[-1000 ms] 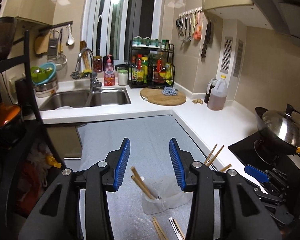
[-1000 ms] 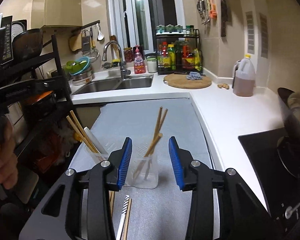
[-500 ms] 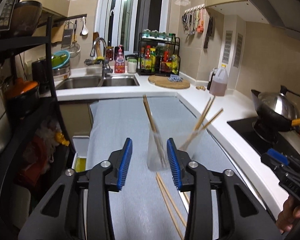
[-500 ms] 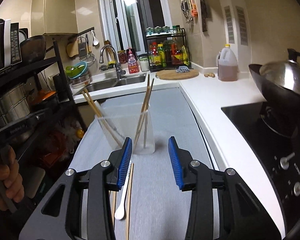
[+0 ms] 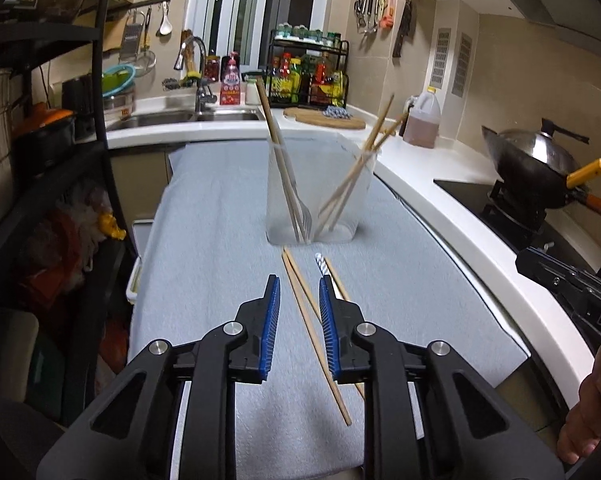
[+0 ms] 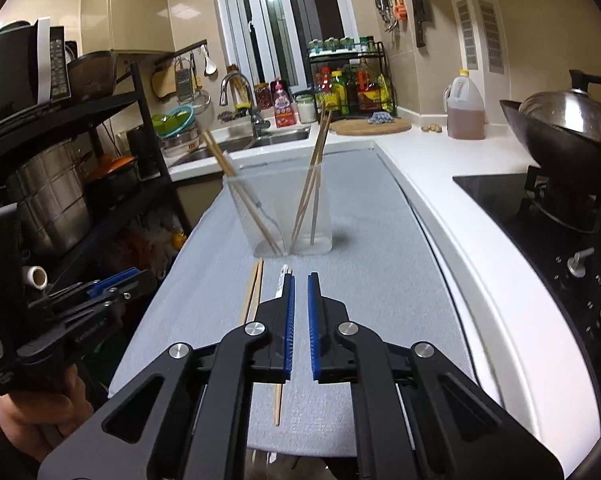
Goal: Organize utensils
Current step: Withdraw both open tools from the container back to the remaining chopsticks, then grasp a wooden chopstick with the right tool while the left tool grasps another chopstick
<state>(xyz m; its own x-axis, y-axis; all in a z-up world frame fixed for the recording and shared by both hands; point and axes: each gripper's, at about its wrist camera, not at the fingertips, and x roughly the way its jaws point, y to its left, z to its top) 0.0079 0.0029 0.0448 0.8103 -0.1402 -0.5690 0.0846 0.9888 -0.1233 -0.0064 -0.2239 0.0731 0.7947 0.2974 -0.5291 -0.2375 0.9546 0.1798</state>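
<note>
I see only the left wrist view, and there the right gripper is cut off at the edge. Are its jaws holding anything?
Observer: No. The right gripper has just closed its jaws; they stand shut, with only the grey mat between them.
Operator: Where is the striped handle from there?
Observer: The striped handle lies just left of the jaws and disappears behind the left finger.
Operator: Are any stove controls visible?
Observer: Yes, two stove knobs show at the far right.

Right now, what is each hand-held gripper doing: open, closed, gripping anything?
Left hand-held gripper: jaws just been closing, open around a loose chopstick, not pressing it.
Right hand-held gripper: jaws just closed, shut on nothing visible.
</note>
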